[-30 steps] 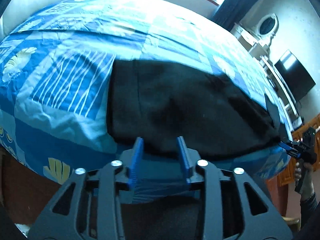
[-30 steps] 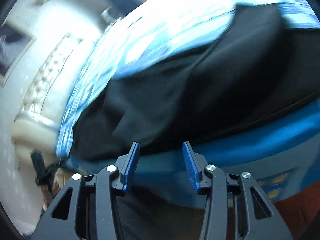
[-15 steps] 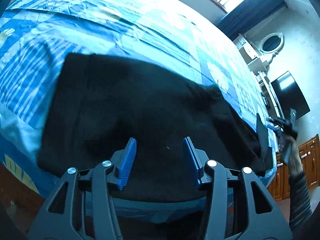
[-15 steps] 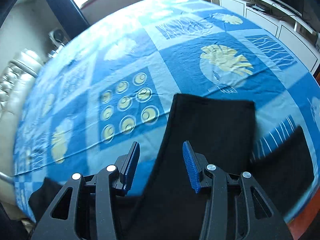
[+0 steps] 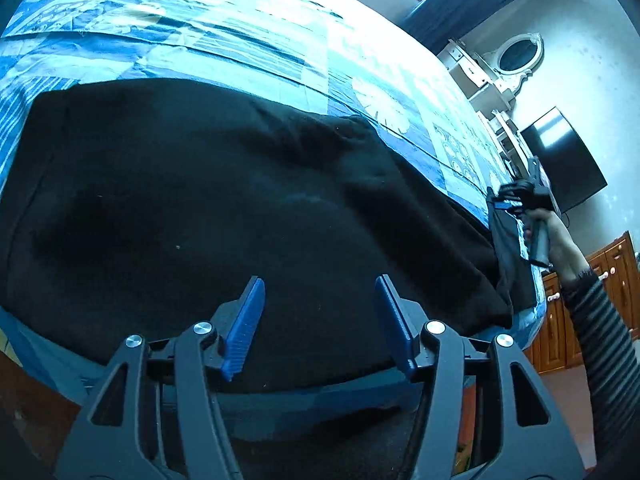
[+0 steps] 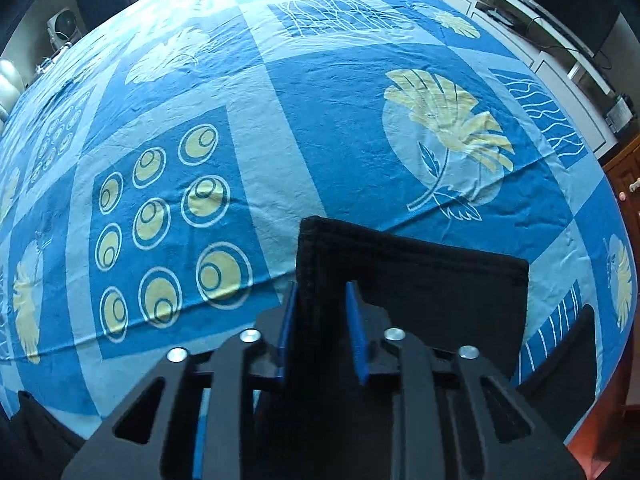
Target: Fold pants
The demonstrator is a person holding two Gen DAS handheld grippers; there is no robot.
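Note:
Black pants (image 5: 240,200) lie spread across a bed with a blue patterned sheet (image 5: 240,20). My left gripper (image 5: 320,304) hovers over the pants near the bed's front edge. Its jaws are opening and nothing is between the pads. In the right wrist view the pants' leg end (image 6: 440,280) lies flat on the sheet (image 6: 320,120). My right gripper (image 6: 322,304) is closing on the left corner of that hem, with black cloth pinched between its blue pads. The left wrist view shows the right gripper (image 5: 520,196) far right, held by a hand in a striped sleeve (image 5: 600,340).
A wall TV (image 5: 568,160), a white dresser with an oval mirror (image 5: 516,56) and brown wooden cabinets (image 5: 616,256) stand beyond the bed's right side. A white TV stand (image 6: 540,40) runs along the far right. The bed's edge drops off just below both grippers.
The left gripper moved over the pants and its jaws spread wider. The right gripper swung to the leg end, dipped down and closed its jaws on the hem corner.

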